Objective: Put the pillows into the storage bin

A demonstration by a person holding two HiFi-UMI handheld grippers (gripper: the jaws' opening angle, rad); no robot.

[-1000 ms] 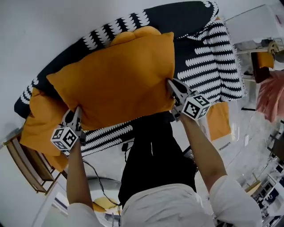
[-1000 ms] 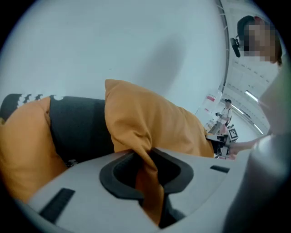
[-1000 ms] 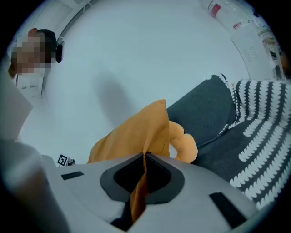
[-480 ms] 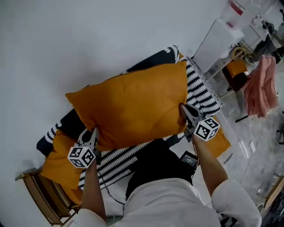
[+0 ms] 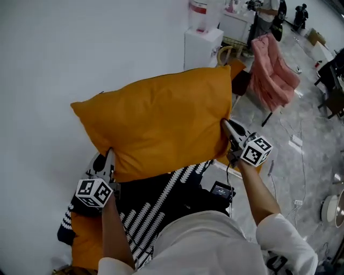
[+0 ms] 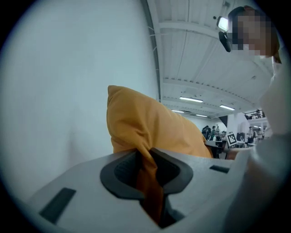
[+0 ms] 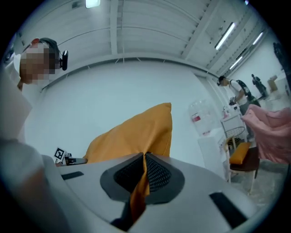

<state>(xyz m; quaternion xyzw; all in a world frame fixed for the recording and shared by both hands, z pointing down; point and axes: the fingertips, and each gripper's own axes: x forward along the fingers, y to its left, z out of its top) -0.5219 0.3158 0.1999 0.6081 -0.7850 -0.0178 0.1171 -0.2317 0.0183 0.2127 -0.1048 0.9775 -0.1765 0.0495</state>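
Orange pillow (image 5: 161, 123) held aloft above a striped black-and-white blanket (image 5: 156, 209), pinched at its lower left corner by the left gripper (image 5: 109, 159) and at its right edge by the right gripper (image 5: 228, 129), both sets of jaws clamped narrow on a thin fold of fabric. Likely risk: cloth slipping from so slight a pinch and one side dropping. No storage bin in sight. No legible writing: square markers on the gripper cubes, water bottle label (image 5: 198, 8) too small to read.

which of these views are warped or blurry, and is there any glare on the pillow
Left gripper view and right gripper view: heavy fisheye, black rounded corners, ceiling beams bowed. Head view: milder wide-angle bend, flat even light, no glare on the orange pillow, its edges crisp.
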